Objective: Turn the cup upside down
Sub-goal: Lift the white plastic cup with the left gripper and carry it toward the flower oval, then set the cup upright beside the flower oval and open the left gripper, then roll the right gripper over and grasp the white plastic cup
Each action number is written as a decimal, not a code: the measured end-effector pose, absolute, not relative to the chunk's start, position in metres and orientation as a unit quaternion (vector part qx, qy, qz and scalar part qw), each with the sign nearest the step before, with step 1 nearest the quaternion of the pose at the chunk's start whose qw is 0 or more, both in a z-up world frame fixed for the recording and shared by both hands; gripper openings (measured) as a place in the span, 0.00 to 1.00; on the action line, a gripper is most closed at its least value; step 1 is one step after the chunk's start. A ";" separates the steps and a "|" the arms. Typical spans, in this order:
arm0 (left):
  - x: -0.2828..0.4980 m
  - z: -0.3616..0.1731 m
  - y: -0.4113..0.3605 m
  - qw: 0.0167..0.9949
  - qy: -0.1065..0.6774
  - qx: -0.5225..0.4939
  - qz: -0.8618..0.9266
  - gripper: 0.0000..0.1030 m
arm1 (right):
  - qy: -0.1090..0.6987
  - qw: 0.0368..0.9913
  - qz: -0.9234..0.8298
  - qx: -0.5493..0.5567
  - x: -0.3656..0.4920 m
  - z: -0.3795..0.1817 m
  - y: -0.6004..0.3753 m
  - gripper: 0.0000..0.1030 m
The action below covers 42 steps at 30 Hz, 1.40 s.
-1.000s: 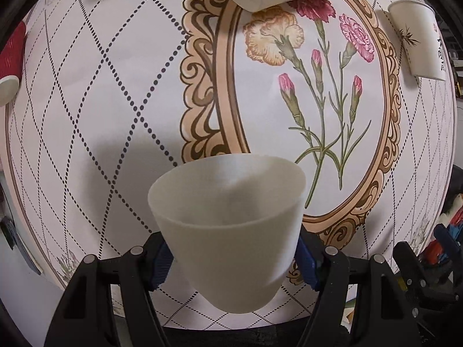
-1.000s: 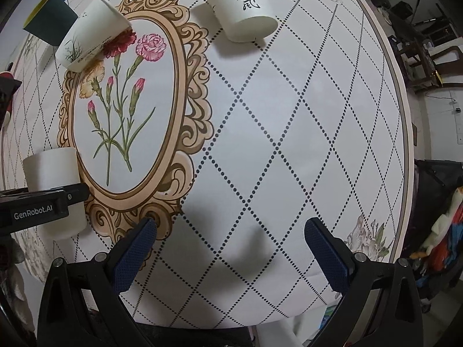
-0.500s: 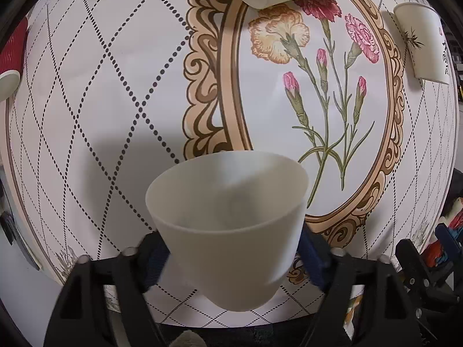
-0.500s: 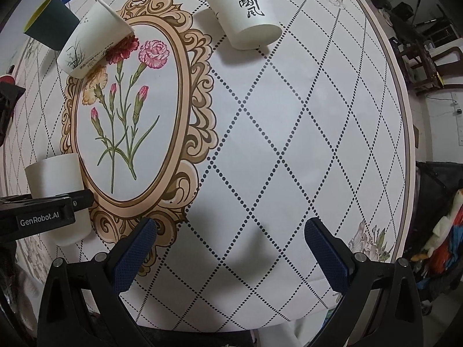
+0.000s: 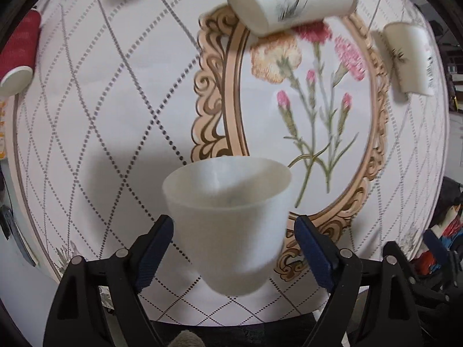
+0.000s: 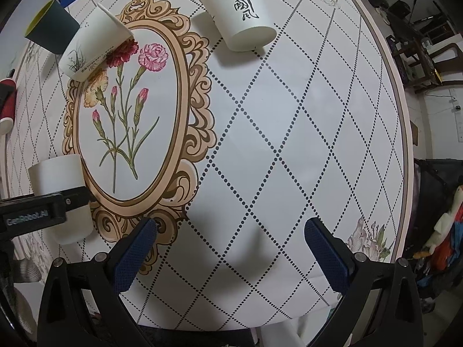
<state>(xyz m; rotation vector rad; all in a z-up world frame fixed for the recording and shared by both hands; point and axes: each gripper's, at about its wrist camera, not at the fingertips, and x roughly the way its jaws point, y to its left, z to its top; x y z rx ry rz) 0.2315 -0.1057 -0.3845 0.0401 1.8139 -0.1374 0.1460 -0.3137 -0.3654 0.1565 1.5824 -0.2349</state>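
A plain white cup (image 5: 228, 217) stands rim up on the table (image 5: 130, 92) near its front edge. It sits between the blue pads of my left gripper (image 5: 233, 241), whose jaws stand a little apart from its sides, so the gripper is open. The same cup shows in the right wrist view (image 6: 62, 196), partly behind the left gripper's black body. My right gripper (image 6: 230, 256) is open and empty above the patterned table (image 6: 303, 121).
A white cup with a grass drawing (image 5: 292, 0) lies tilted at the back. A white cup with calligraphy (image 6: 238, 17) stands upside down. A dark green cup (image 6: 50, 27) and a red cup (image 5: 17, 55) sit at the far left.
My left gripper's jaws have parted from the white cup, which now stands free between them. The left camera has pulled back a little. The right gripper has barely moved.
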 end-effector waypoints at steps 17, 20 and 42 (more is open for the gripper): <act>0.174 -0.264 0.001 0.707 0.705 -0.022 0.055 0.83 | 0.686 0.722 0.035 0.081 0.145 -0.310 -0.227 1.00; 0.159 -0.267 0.022 0.709 0.700 -0.035 0.079 0.83 | 0.684 0.725 0.058 0.061 0.147 -0.303 -0.200 1.00; 0.134 -0.357 0.079 0.675 0.726 -0.090 0.100 0.83 | 0.520 0.622 0.231 -0.537 0.133 -0.299 -0.070 1.00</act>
